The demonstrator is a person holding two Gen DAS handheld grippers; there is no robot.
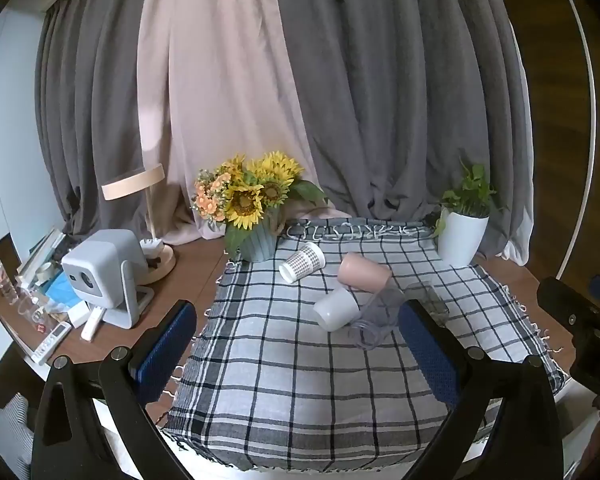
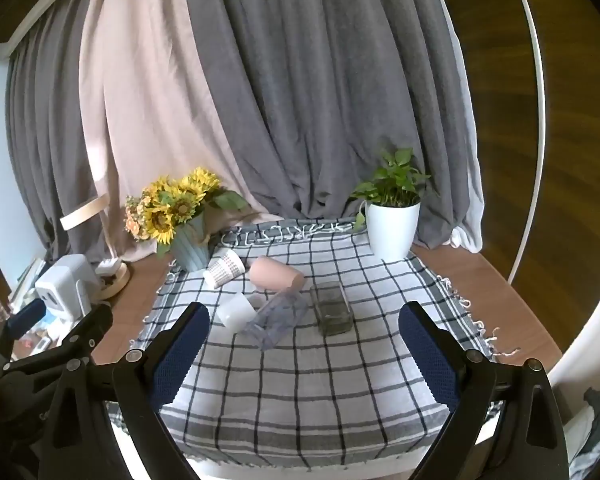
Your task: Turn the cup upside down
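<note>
While both tools hang above the near edge of the checked cloth (image 2: 300, 392), the left gripper (image 1: 300, 360) and the right gripper (image 2: 304, 356) each stand with blue pads spread wide and nothing between them. Five cups lie clustered well ahead of the fingertips, toward the far half of the cloth: a patterned cup (image 2: 224, 268) on its side nearest the sunflower vase (image 2: 192, 248), a pink cup (image 2: 276, 274) on its side, a white cup (image 2: 236, 310) tipped over, a clear plastic cup (image 2: 276, 316) lying beside it, and a square glass (image 2: 332, 308) to the right. A potted plant (image 2: 392, 220) stands at the far right corner.
</note>
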